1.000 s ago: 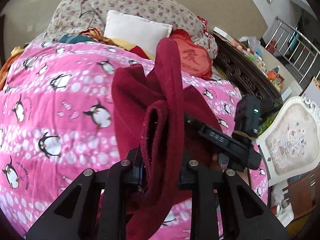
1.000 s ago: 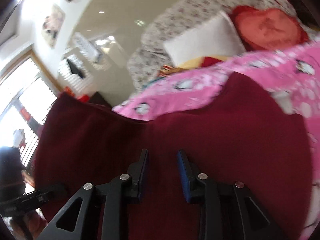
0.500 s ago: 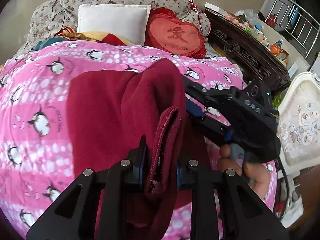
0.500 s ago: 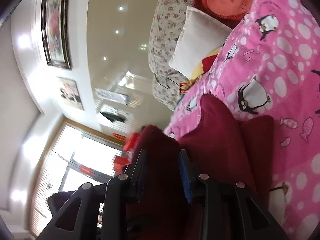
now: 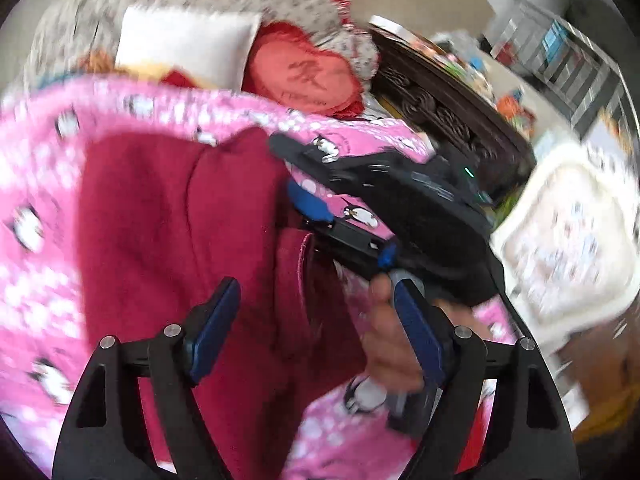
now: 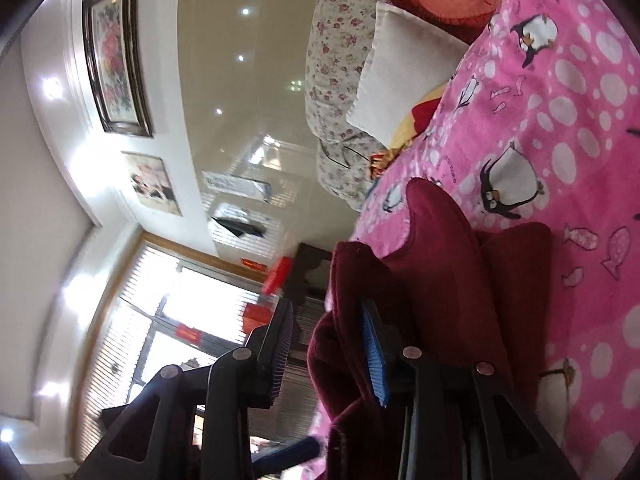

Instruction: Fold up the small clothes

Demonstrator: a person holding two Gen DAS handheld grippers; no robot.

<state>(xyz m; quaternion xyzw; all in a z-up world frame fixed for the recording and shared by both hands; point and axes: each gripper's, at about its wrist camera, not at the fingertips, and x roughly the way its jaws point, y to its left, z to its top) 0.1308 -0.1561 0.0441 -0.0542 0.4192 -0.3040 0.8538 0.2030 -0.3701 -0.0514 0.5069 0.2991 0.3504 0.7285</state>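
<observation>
A dark red garment (image 5: 176, 232) lies folded on the pink penguin blanket (image 5: 36, 168). My left gripper (image 5: 316, 328) is open just above it, its blue pads wide apart, holding nothing. The right gripper (image 5: 312, 184) reaches in from the right in the left wrist view, held by a hand, over the garment's right edge. In the right wrist view the right gripper (image 6: 328, 344) is open; the garment (image 6: 440, 272) bunches against its right pad (image 6: 374, 354) but is not clamped.
A white pillow (image 5: 188, 40), a red heart cushion (image 5: 304, 76) and a floral cushion lie at the head of the bed. A dark carved cabinet (image 5: 448, 112) and a white chair (image 5: 568, 240) stand to the right. A window (image 6: 168, 312) and framed pictures fill the wall.
Both grippers have opened and let go of the red garment. The garment has dropped flat onto the blanket. My left gripper has pulled back a little.
</observation>
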